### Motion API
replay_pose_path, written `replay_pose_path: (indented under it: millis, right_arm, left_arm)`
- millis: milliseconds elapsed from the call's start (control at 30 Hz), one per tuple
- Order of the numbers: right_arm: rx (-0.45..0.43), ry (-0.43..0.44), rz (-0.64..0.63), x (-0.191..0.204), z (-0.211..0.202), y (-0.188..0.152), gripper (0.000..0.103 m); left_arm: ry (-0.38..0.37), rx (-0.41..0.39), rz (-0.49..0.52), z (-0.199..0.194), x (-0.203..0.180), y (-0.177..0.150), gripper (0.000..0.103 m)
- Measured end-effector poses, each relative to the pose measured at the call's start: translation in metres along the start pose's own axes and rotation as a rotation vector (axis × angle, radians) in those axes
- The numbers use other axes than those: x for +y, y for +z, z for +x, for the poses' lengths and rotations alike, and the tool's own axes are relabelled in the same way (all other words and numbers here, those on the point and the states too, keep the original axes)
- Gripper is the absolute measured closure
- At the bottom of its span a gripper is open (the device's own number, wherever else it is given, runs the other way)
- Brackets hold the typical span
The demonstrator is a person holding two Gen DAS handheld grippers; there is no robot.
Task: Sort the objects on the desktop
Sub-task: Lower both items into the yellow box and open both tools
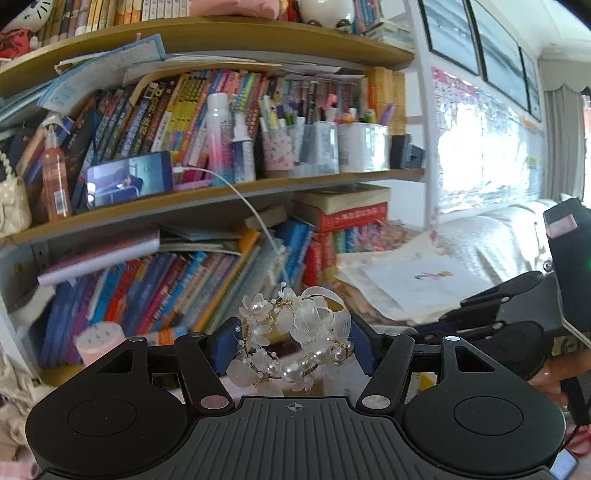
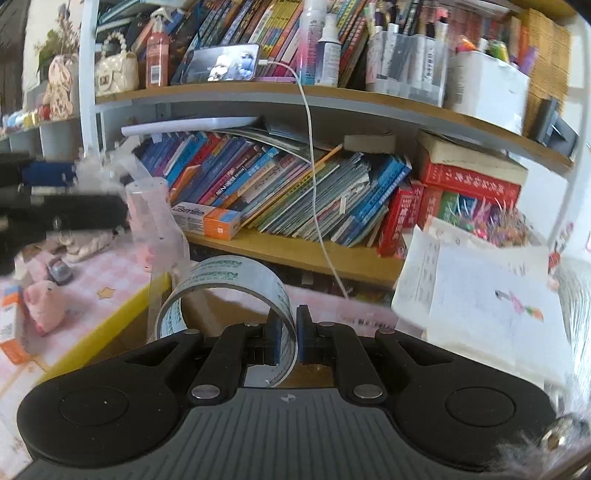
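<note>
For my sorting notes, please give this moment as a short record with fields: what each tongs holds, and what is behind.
left tongs: shut on pearl flower wreath
right tongs: shut on wall of clear tape roll
background: bookshelf with phone on charging cable
desk: pink checked cover

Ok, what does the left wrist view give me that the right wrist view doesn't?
Left wrist only: the left gripper closed on a pearl-and-flower hair wreath, the top shelf and the window.

Right wrist only: the right gripper shut on the wall of a clear tape roll, the pink checked desk, a pink pig toy and a toothpaste box.

Both: the charging phone, its white cable and the drawing sheet.
</note>
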State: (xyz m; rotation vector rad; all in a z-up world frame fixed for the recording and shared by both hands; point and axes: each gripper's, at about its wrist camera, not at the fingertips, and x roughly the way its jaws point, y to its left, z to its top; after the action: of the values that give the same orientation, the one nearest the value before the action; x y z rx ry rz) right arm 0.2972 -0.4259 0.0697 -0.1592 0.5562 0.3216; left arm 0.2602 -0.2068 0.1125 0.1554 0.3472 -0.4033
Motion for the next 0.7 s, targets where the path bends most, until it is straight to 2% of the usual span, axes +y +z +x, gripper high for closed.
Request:
replay_pose_path:
  millis: [100, 367, 467, 700]
  right_arm:
    - [0.039, 0.024, -0.062, -0.001, 0.021, 0.003, 0.095]
    - [0.221, 0.124, -0.361, 0.015, 0.080, -0.017, 0.095]
    - [0.280, 0.160, -0.436, 0.021, 0.094, -0.025, 0.095]
    - [0.369, 0.217, -0.593, 0.034, 0.113, -0.033, 0.095]
  left_arm:
    - [-0.006, 0.034, -0.006, 0.019, 0.003, 0.003, 0.041]
    - [-0.051, 0.272, 0.055, 0.077, -0.010, -0.035, 0.040]
    - [-0.058, 0.356, 0.072, 0.093, -0.010, -0.047, 0.038]
    - [-0.054, 0.463, 0.097, 0.112, -0.009, -0.067, 0.038]
